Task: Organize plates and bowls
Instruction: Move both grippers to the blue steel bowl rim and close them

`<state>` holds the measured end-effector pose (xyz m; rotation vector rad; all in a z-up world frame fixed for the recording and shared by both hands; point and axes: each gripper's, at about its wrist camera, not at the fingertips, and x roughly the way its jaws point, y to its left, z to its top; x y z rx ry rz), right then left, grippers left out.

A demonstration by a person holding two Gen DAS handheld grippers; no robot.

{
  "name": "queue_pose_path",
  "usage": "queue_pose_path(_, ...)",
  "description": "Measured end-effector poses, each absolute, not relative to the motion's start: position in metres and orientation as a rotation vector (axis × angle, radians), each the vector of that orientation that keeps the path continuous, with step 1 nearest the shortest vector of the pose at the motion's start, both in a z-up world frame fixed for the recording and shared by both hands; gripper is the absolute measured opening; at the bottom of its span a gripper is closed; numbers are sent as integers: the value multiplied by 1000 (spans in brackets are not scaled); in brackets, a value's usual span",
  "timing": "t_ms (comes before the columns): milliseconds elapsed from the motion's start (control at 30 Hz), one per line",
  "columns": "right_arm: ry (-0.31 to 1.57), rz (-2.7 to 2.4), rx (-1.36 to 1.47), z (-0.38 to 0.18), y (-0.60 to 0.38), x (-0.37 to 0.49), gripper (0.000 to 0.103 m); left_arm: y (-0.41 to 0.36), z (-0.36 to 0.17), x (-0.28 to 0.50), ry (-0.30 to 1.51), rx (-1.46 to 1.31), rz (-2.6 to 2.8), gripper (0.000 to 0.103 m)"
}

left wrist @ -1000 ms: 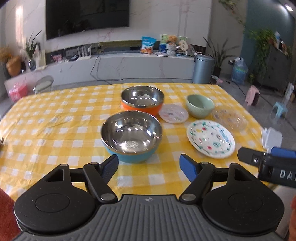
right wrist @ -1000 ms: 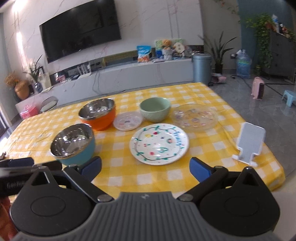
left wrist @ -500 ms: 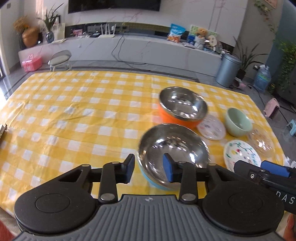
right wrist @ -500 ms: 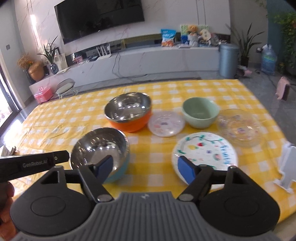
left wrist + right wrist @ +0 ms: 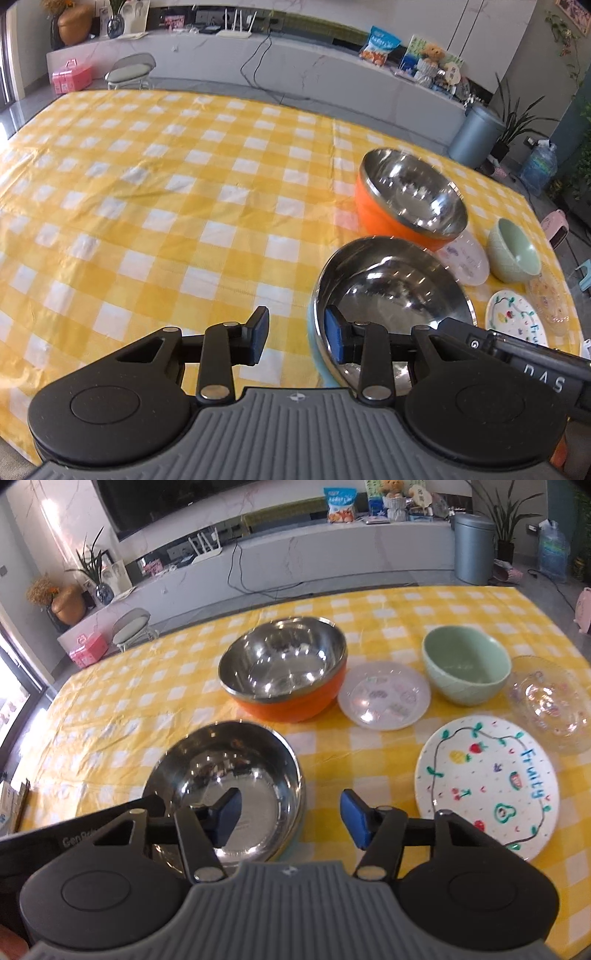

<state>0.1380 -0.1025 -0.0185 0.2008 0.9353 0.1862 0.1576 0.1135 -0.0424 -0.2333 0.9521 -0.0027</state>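
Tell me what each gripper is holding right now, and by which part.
Nothing is held. The left gripper straddles the near-left rim of the blue bowl, jaws still apart. The right gripper is open and empty.

The left gripper [image 5: 295,338] has its jaws partly apart, with a clear gap between the blue pads. The right gripper [image 5: 290,818] has its jaws wide apart and holds nothing.

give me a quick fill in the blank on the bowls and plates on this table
1. The steel bowl behind the near one has an outside coloured ____.
2. The big painted plate carries the word ____.
3. The left gripper has its jaws on either side of the near bowl's ____.
4. The small white plate lies between the orange bowl and the ____ bowl.

Answers: orange; Fruity; rim; green
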Motion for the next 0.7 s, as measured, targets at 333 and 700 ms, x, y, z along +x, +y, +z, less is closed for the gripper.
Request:
queue_pose_path(333, 997, 214, 277, -45, -109, 145, 29, 103, -51, 162, 981, -214, -17, 28)
queue_pose_path(700, 1012, 218, 320, -47, -110, 143, 21, 97, -47, 160, 967, -186, -35, 12)
